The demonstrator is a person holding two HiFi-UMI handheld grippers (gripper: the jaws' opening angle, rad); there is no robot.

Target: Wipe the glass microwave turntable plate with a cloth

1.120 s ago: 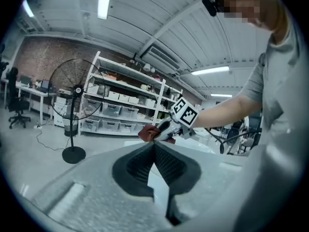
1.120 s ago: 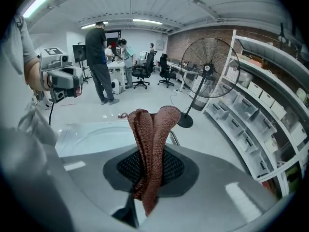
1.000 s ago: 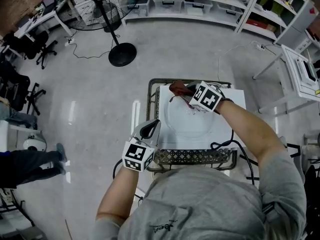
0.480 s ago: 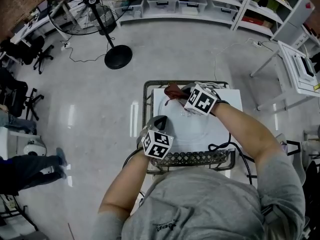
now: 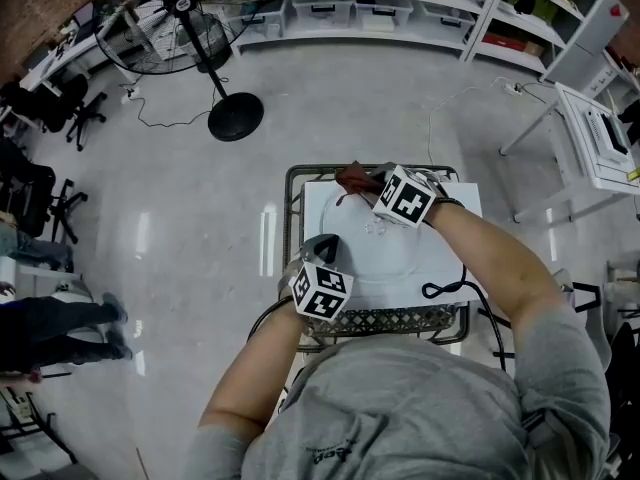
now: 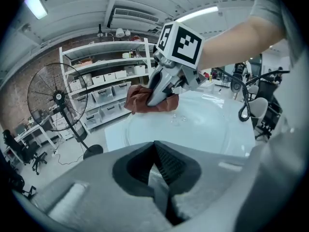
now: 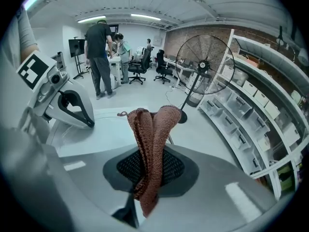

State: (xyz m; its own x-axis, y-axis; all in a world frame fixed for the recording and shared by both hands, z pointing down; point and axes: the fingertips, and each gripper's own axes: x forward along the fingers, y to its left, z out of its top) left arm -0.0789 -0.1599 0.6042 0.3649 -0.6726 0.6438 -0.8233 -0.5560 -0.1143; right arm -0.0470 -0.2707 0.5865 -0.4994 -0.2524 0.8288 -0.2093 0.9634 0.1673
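The round glass turntable plate (image 5: 378, 246) lies flat on a white top over a wire cart. My right gripper (image 5: 366, 181) is at the plate's far rim, shut on a folded red-brown cloth (image 5: 350, 178). In the right gripper view the cloth (image 7: 150, 129) stands up from between the pads of that gripper (image 7: 149, 159). My left gripper (image 5: 322, 240) is shut, with nothing between its pads, and its tips are at the plate's near-left rim. In the left gripper view its jaws (image 6: 155, 146) point across the plate (image 6: 207, 127) toward the cloth (image 6: 137, 99). I cannot tell whether the tips touch the glass.
A wire basket rail (image 5: 380, 318) runs along the cart's near side, and a black cable (image 5: 445, 290) loops over the right corner. A floor fan (image 5: 235, 113) stands at the far left. Storage shelves (image 5: 350, 8) line the back. People (image 7: 101, 57) stand by desks.
My left gripper has come in from outside the cart's left edge, dropped to the plate's near-left rim and rolled. The right gripper with the cloth has shifted slightly along the far rim.
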